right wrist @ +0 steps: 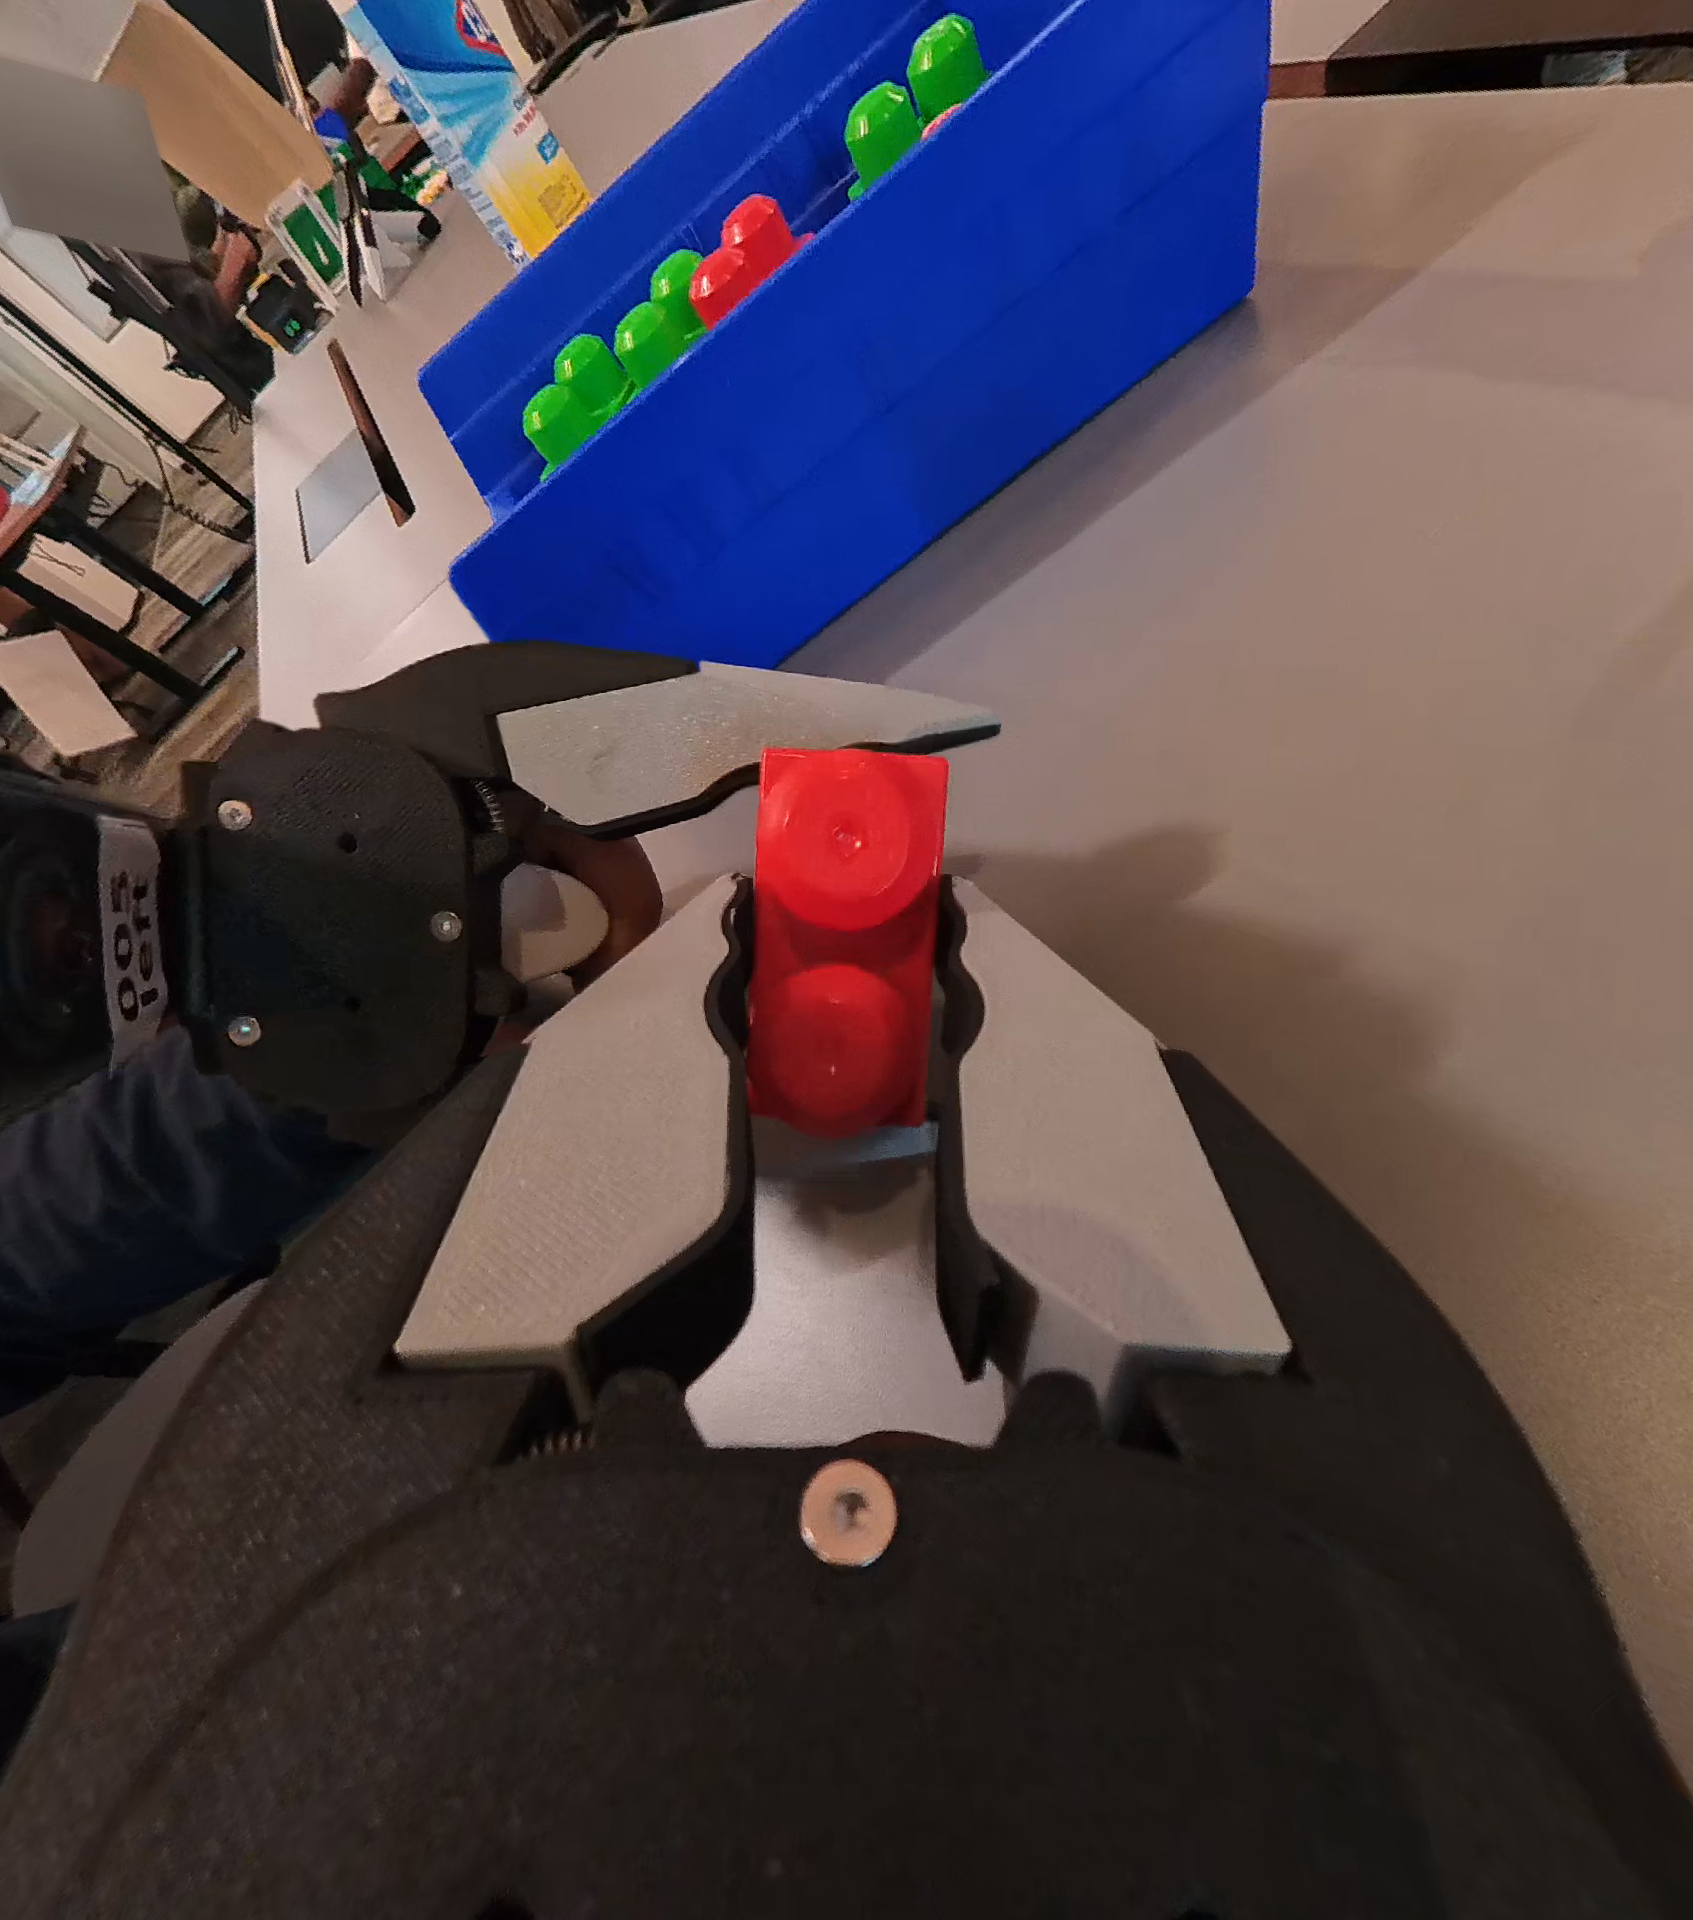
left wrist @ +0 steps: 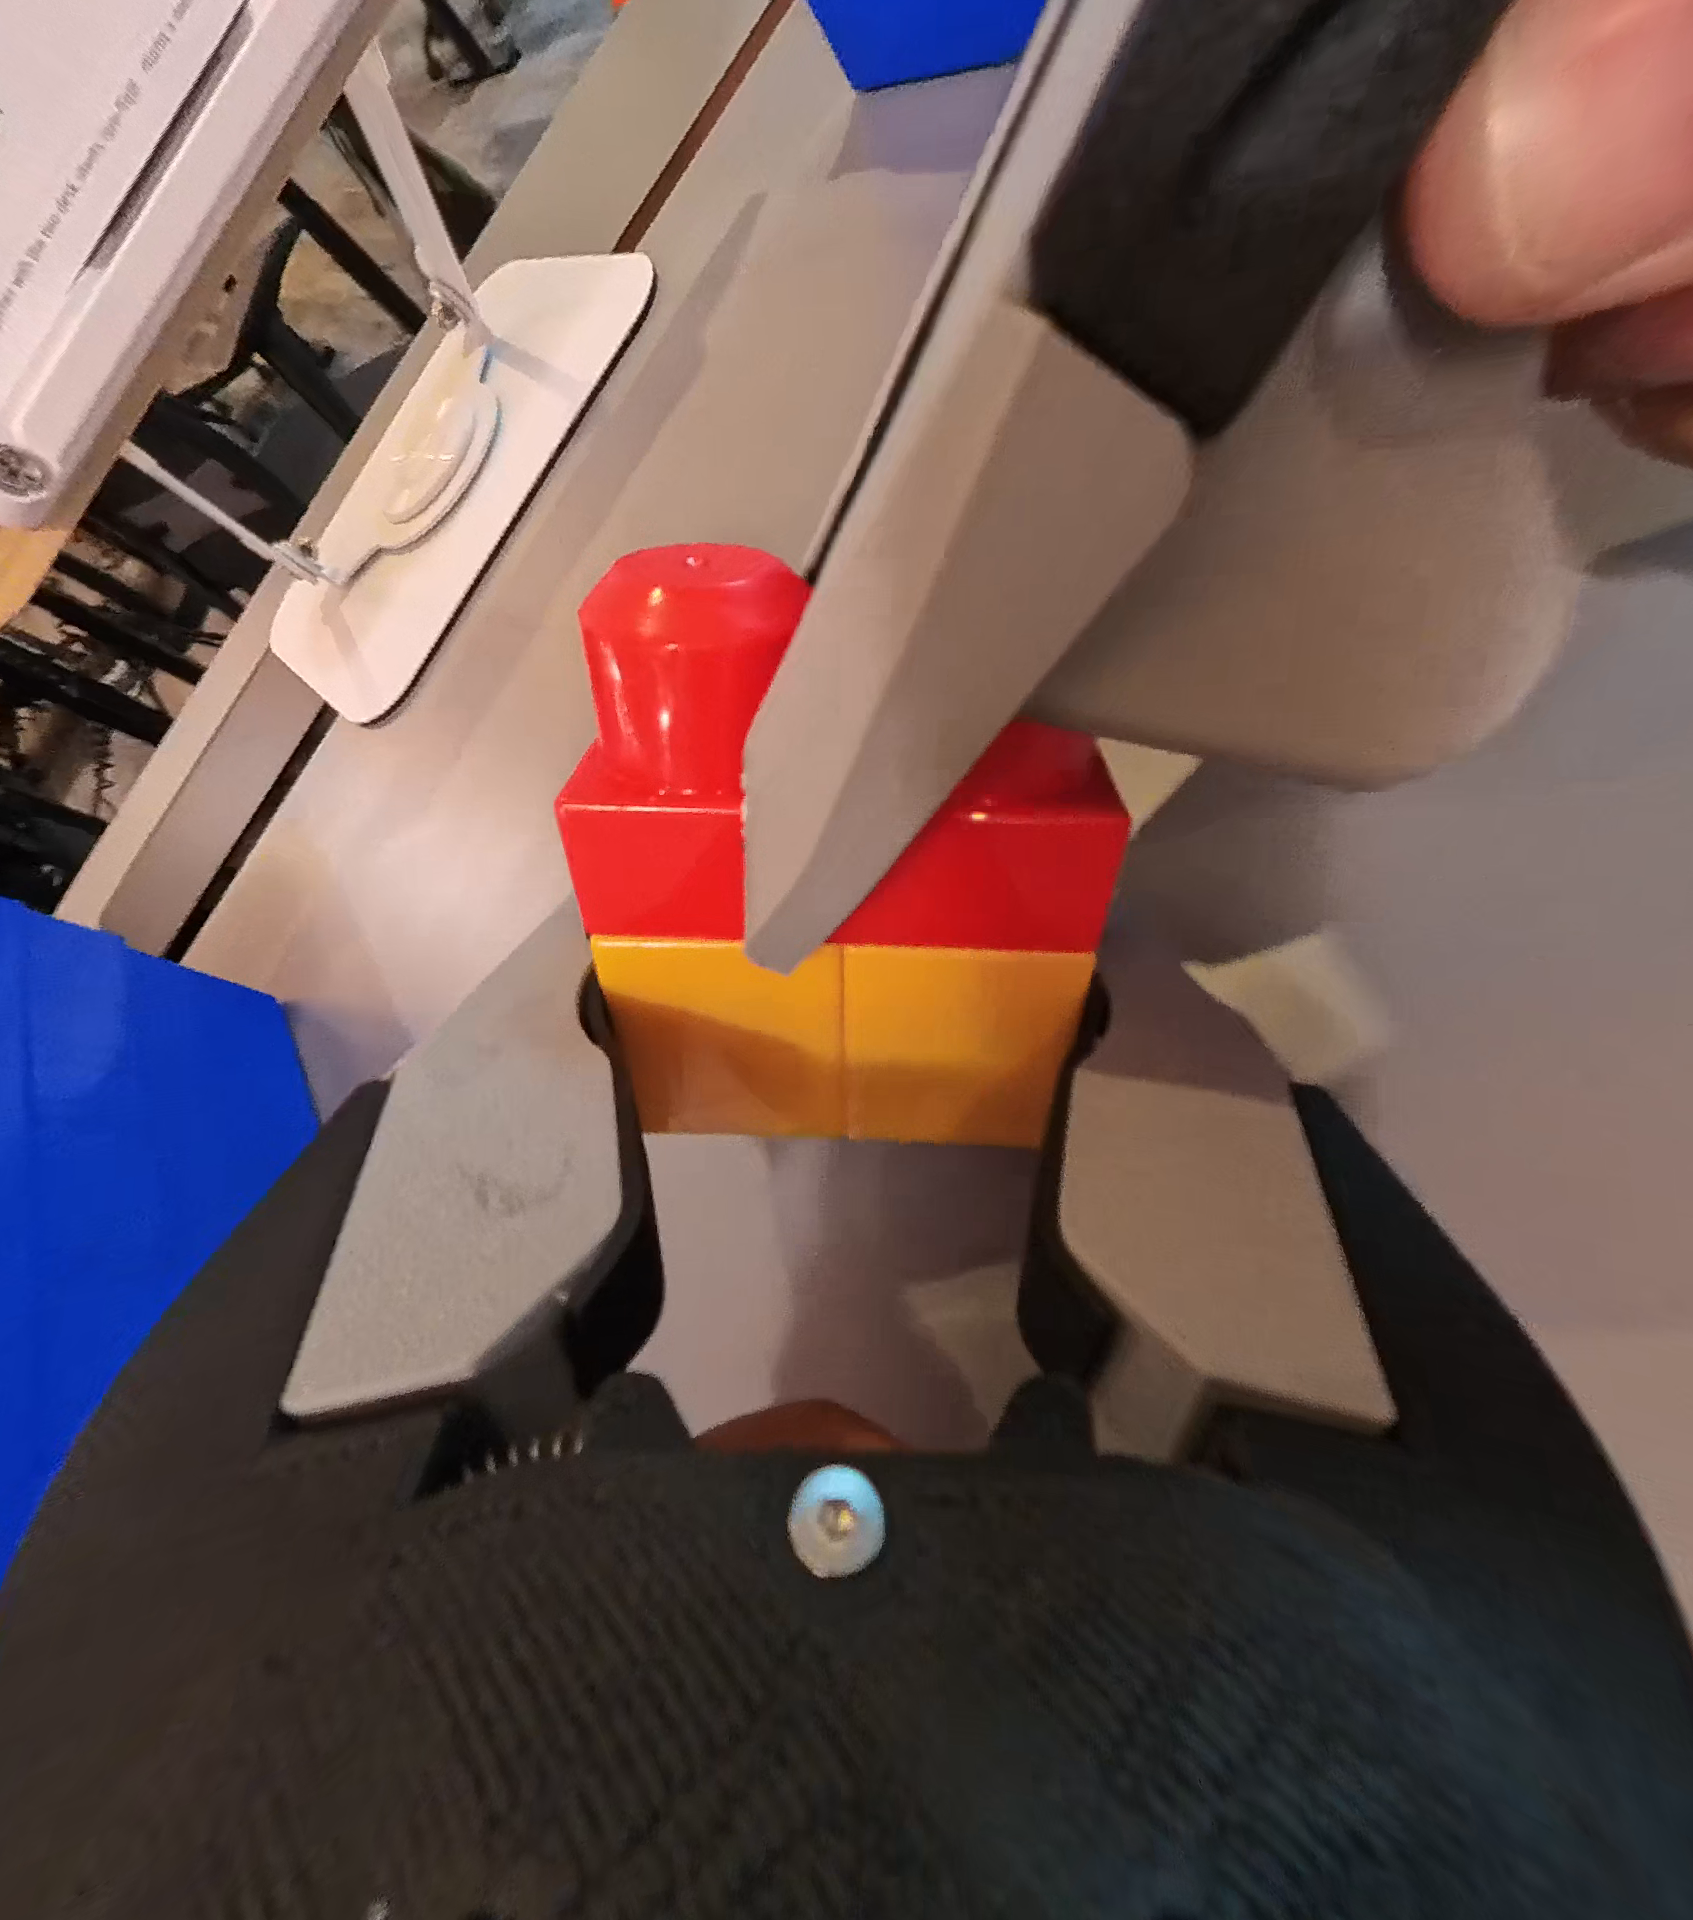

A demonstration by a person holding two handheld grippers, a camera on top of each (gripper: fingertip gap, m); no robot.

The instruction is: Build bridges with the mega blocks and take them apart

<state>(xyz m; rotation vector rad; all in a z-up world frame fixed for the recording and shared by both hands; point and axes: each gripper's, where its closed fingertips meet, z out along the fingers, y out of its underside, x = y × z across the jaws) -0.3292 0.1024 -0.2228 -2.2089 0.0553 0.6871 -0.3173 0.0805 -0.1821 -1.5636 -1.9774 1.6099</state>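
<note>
A red two-stud block (left wrist: 665, 852) sits on top of an orange block (left wrist: 956, 1049). My left gripper (left wrist: 842, 1008) is shut on the orange block's sides and holds the stack above the grey table (left wrist: 1600, 1039). My right gripper (right wrist: 842, 904) is shut on the red block (right wrist: 847, 935) from above, with both studs showing between its fingers. One right finger (left wrist: 925, 675) crosses the red block in the left wrist view and hides its second stud. The left gripper (right wrist: 333, 914) shows at the left of the right wrist view. The orange block is hidden in that view.
A blue bin (right wrist: 873, 499) with several green and red blocks stands behind the stack; its wall is also at the left in the left wrist view (left wrist: 42, 1195). A white stand base (left wrist: 468, 468) sits near the table's edge. A person's hand (left wrist: 1631, 208) holds the right gripper. Across from one pair of fingers to the other is roughly 4 cm.
</note>
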